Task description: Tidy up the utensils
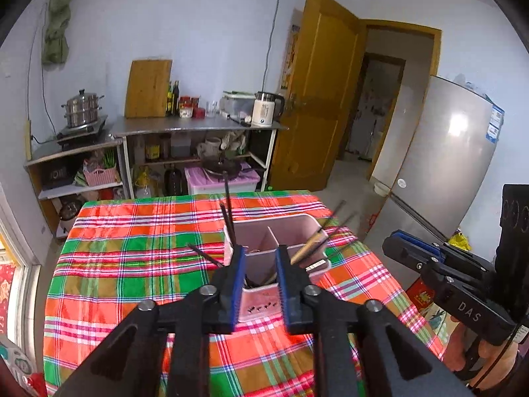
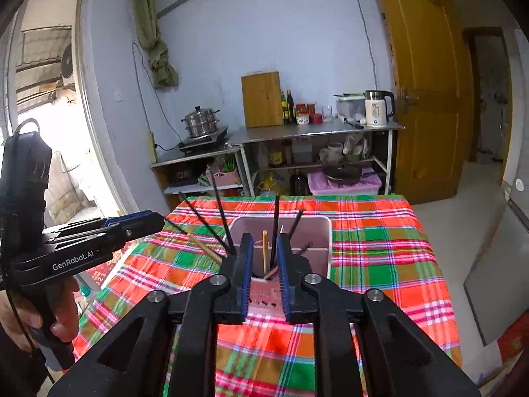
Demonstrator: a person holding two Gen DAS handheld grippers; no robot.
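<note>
Left wrist view shows the pink caddy (image 1: 284, 231) standing mid-surface (image 1: 132, 264), chopsticks (image 1: 228, 211) fanning from its compartments, while the left gripper (image 1: 259, 284) and right gripper (image 2: 264, 281) hang before it, jaws spread and empty, probably ready to straighten sticks.

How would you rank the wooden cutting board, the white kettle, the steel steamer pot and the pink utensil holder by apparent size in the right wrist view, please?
1. pink utensil holder, though nearness inflates it
2. wooden cutting board
3. steel steamer pot and white kettle, too alike to rank
</note>
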